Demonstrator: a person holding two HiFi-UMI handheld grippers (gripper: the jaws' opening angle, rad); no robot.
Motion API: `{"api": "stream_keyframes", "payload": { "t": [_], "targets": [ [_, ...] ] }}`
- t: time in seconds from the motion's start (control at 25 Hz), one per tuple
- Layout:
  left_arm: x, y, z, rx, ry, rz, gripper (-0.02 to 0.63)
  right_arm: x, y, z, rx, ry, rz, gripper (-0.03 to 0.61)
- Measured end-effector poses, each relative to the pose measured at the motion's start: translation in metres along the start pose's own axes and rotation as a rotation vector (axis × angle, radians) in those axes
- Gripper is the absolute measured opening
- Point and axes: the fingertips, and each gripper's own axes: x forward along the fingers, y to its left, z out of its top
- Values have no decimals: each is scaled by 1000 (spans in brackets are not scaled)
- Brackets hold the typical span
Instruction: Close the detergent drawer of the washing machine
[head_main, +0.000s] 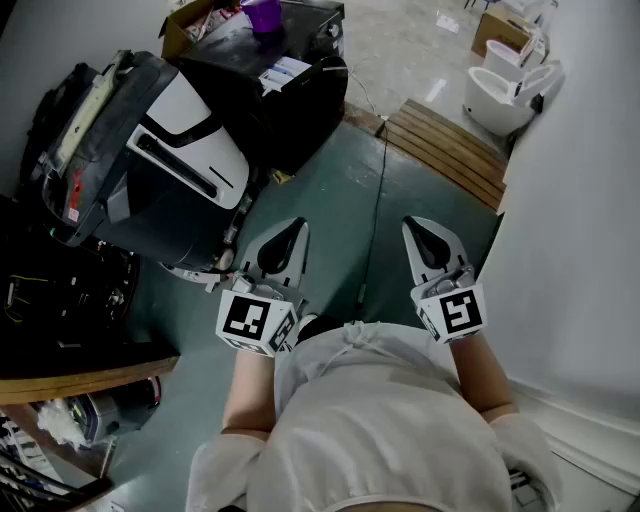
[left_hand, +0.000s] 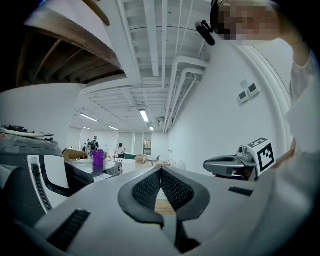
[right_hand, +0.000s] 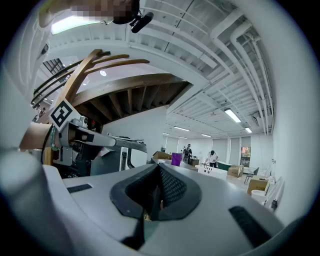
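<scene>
The washing machine (head_main: 170, 150), white and dark grey, stands tilted at the left of the head view, well ahead of both grippers. I cannot tell from here how its detergent drawer stands. My left gripper (head_main: 297, 226) is held close to my body over the green floor, shut with nothing between its jaws. My right gripper (head_main: 414, 226) is beside it, also shut and empty. In the left gripper view the jaws (left_hand: 161, 171) meet, with the machine (left_hand: 30, 180) at the far left. The right gripper view shows its jaws (right_hand: 159, 169) closed and my left gripper (right_hand: 95, 137) beside them.
A black table (head_main: 290, 90) with a purple cup (head_main: 263, 15) stands behind the machine. A cardboard box (head_main: 185, 25) is at the back left, a wooden pallet (head_main: 445, 145) and a white basin (head_main: 505, 95) at the back right. A cable (head_main: 378, 200) crosses the floor. A white wall (head_main: 580, 220) runs along the right.
</scene>
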Motion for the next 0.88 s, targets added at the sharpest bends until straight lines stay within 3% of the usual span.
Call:
{"api": "stream_keyframes", "payload": {
  "t": [0.4, 0.88],
  "targets": [
    [12, 7, -2, -8, 11, 3, 18, 9, -6, -2, 1, -3, -2, 0],
    [52, 22, -21, -79, 75, -1, 18, 32, -34, -24, 67, 43, -47, 3]
  ]
}}
